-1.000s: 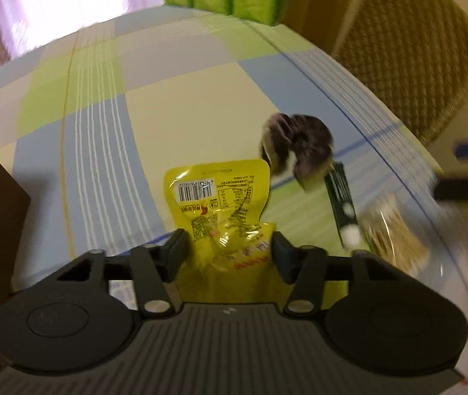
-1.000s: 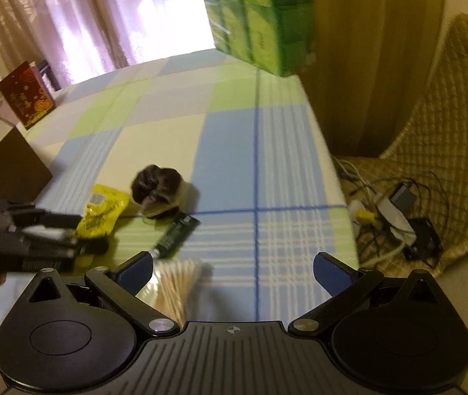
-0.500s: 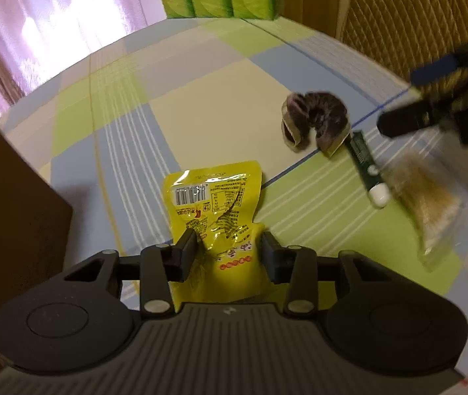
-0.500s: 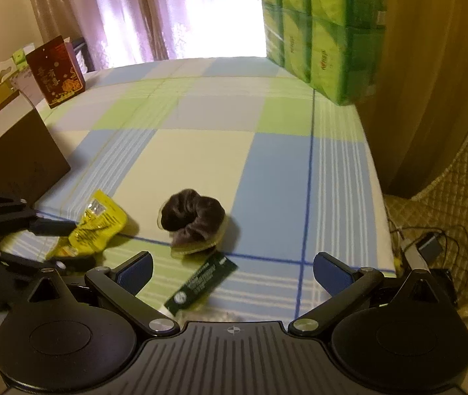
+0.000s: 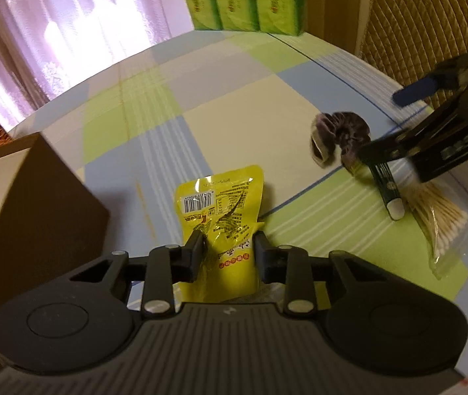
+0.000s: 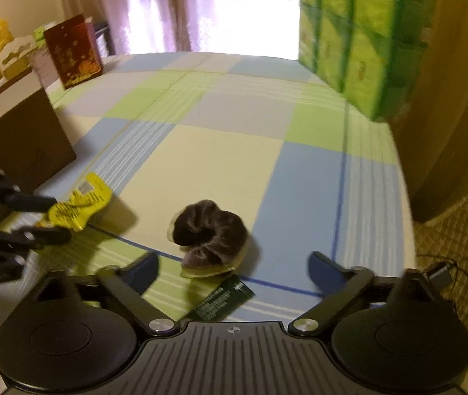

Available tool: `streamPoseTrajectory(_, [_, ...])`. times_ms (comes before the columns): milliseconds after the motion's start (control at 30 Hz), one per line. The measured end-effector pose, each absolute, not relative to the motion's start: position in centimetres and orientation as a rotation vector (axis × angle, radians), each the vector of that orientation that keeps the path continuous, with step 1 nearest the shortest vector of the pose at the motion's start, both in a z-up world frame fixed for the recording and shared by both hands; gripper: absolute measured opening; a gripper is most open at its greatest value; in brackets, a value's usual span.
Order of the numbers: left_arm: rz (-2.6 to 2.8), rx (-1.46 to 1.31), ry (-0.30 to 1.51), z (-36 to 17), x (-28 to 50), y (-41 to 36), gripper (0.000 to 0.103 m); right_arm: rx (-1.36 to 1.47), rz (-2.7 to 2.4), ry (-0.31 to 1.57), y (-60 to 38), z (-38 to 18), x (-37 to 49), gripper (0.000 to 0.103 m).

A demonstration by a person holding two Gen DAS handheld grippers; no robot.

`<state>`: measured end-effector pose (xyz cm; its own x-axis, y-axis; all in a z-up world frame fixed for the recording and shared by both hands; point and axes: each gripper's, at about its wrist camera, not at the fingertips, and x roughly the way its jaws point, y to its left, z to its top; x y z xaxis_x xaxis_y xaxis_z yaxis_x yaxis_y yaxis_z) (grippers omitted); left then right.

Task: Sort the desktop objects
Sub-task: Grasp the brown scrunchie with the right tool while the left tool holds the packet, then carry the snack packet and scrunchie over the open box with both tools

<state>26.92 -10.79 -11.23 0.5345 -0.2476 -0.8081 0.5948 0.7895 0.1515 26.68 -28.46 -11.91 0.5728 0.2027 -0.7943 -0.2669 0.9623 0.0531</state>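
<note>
left wrist: left gripper (image 5: 226,247) clamped on the yellow snack packet (image 5: 221,210), its lower end hidden behind the body. right wrist: right gripper (image 6: 234,268) jaws wide apart, brown scrunchie (image 6: 209,228) btwn them just ahead; green tube (image 6: 222,301) partly cut off.

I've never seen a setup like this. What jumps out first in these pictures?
The yellow packet, pinched between the left gripper, near a brown box. To its right lies a dark scrunchie, with the open right gripper hovering above it. Green packs are stacked at the checked cloth's far edge.
</note>
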Motion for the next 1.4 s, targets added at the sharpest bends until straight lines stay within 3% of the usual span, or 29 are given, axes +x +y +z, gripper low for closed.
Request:
streamPoseTrajectory(33, [-0.516, 0.43, 0.876, -11.0, 27.0, -10.5, 0.028, -0.081, 0.283, 0.927, -28.2, -12.1, 27.0, 0.084])
streamPoseTrajectory(133, [-0.503, 0.392, 0.881, -10.1, 26.9, -9.7, 0.028, -0.102, 0.296, 0.938, -27.5, -12.9, 27.8, 0.066])
streamPoseTrajectory(200, [-0.498, 0.375, 0.882, -9.7, 26.7, -9.4, 0.028, -0.099, 0.305, 0.964, -27.1, -13.5, 28.5, 0.044])
streamPoseTrajectory(267, [-0.49, 0.374, 0.879, -9.5, 26.4, -9.2, 0.028, -0.091, 0.309, 0.981, -27.0, -13.8, 28.8, 0.028])
streamPoseTrajectory(333, [-0.484, 0.368, 0.879, -9.3, 26.1, -8.9, 0.028, -0.091, 0.303, 0.977, -26.8, -13.6, 28.8, 0.02])
streamPoseTrajectory(1400, [-0.495, 0.278, 0.802, -3.5, 18.9, -5.1, 0.028, 0.0, 0.41, 0.902, -24.0, -5.2, 17.6, 0.018])
